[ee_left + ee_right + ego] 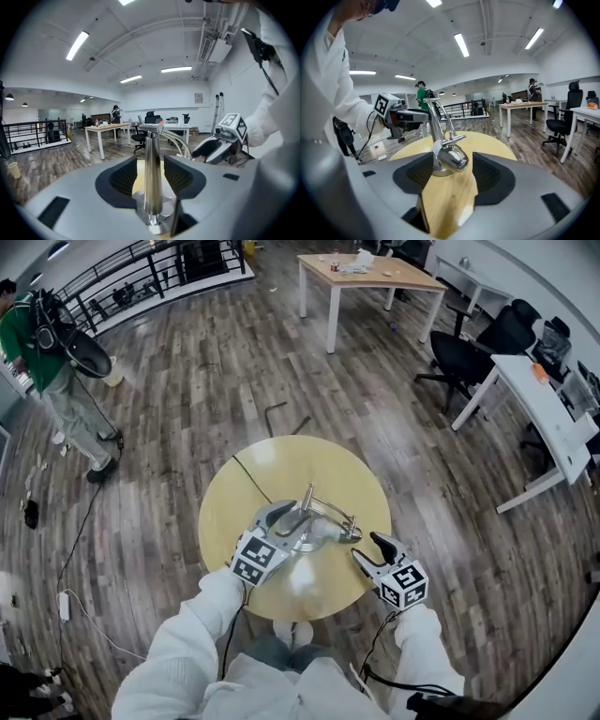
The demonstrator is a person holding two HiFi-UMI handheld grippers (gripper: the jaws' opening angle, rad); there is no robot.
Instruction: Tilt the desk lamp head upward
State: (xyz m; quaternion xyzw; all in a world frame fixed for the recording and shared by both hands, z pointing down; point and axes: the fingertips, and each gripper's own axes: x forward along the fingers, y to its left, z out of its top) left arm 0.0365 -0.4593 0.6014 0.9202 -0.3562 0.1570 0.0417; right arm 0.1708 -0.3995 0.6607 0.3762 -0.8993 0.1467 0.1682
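The desk lamp stands on the round surface. The left hand-held gripper gapes around its post without pressing on it. The right hand-held gripper, wide open and empty, faces the lamp's head.

Lamp base partly hidden beneath left tongs, head view

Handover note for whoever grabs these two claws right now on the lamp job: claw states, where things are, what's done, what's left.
Left claw: open, jaws either side of the desk lamp's upright post, not pressing on it.
Right claw: open and empty, lamp head just ahead of its jaws.
The lamp stands on the round wooden table.
Done: both claws are in position, nothing gripped.
Left: probably close the left on the post to steady it, take the head with the right, tilt it upward.
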